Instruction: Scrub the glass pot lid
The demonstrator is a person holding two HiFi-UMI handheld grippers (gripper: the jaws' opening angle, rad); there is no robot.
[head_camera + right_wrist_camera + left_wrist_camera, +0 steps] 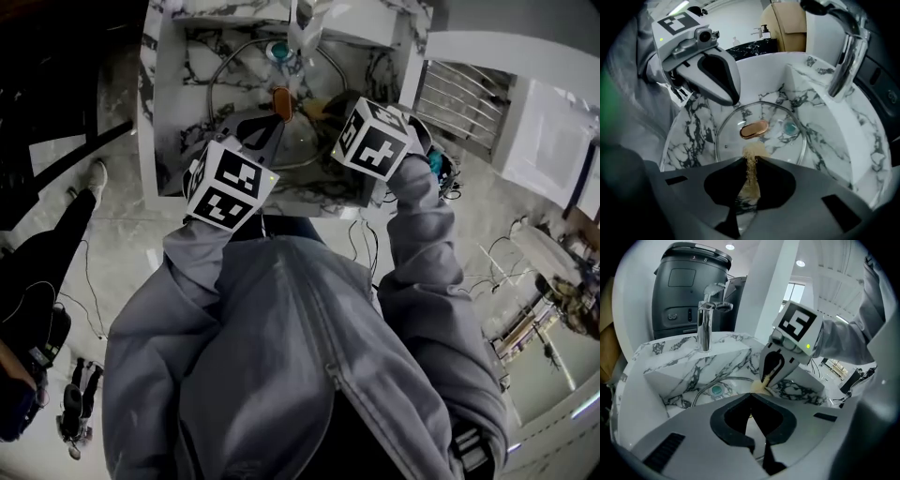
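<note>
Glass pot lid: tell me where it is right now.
In the right gripper view the glass pot lid lies in the marble sink, over the teal drain, just beyond the scrub pad held by the right gripper.

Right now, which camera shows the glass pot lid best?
Right gripper view: nearly the whole glass pot lid lies in the marble sink, rim and copper knob clear. Head view: left gripper and right gripper hide part of it. Left gripper view: only an arc of rim.
</note>
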